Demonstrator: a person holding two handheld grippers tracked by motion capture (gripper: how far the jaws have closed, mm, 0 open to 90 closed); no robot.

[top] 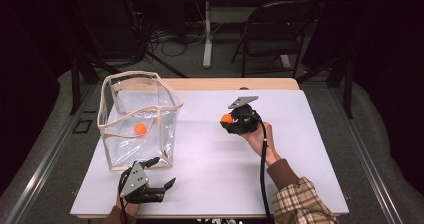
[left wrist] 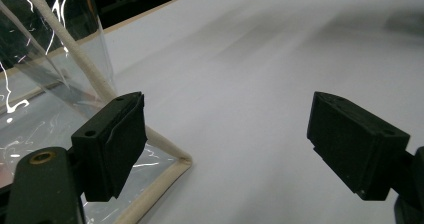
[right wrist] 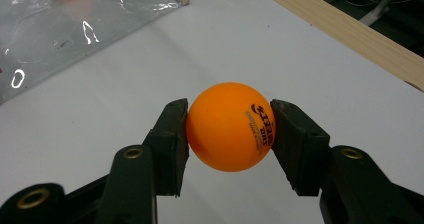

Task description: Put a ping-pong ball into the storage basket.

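Right gripper [right wrist: 229, 129] clamped on an orange ball [right wrist: 230, 126], both pads pressed against its sides, ball lifted above the white table [top: 210, 154]. Ahead of it and well apart stands a clear bag [top: 137, 119], with a second ball [top: 140, 129] inside. Left gripper [left wrist: 227, 139] jaws wide apart, nothing between them, sitting low at the near table edge, its left pad just beside the bag's bottom corner.

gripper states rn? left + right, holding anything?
Left gripper: open, holding nothing, beside the clear bag's corner.
Right gripper: closed on an orange ball.
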